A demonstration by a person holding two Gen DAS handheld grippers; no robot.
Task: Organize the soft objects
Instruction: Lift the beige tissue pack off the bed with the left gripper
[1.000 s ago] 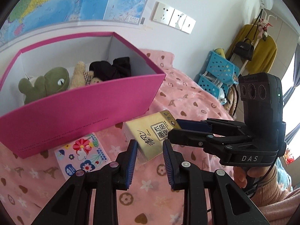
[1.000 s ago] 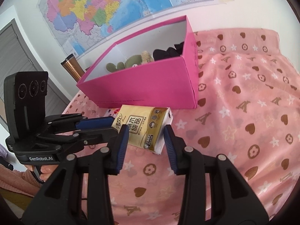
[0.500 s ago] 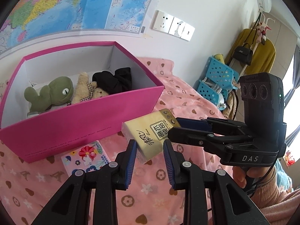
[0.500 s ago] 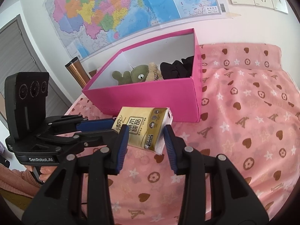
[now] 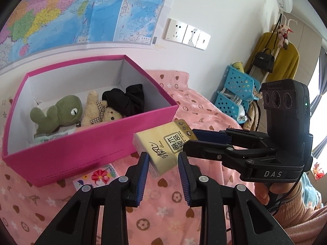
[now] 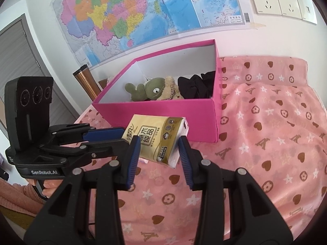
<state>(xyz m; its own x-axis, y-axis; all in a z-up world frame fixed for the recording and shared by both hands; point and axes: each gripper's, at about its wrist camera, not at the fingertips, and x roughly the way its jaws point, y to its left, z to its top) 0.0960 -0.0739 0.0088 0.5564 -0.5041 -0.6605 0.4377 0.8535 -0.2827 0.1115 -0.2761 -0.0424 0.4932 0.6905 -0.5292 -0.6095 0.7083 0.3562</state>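
Note:
A yellow tissue pack (image 5: pixel 163 145) (image 6: pixel 155 134) hangs just above the pink bedspread, in front of an open pink box (image 5: pixel 71 149) (image 6: pixel 163 110). My left gripper (image 5: pixel 162 159) (image 6: pixel 125 137) is shut on its left end. From the other side, my right gripper (image 6: pixel 159 143) (image 5: pixel 189 140) pinches its right end. Inside the box lie a green plush (image 5: pixel 59 112) (image 6: pixel 153 87), a tan teddy bear (image 5: pixel 96 110) (image 6: pixel 169 89) and a black cloth (image 5: pixel 126 100) (image 6: pixel 196 87).
A flower-printed packet (image 5: pixel 96 177) lies on the bedspread (image 6: pixel 265 143) by the box's front wall. Blue baskets (image 5: pixel 239 89) and a hanging yellow coat (image 5: pixel 286 61) stand beyond the bed's right side. A copper cylinder (image 6: pixel 85 81) stands left of the box, under the wall map.
Both views now look further down into the box, which sits lower in the picture. The tissue pack has stayed pinched between the two grippers throughout.

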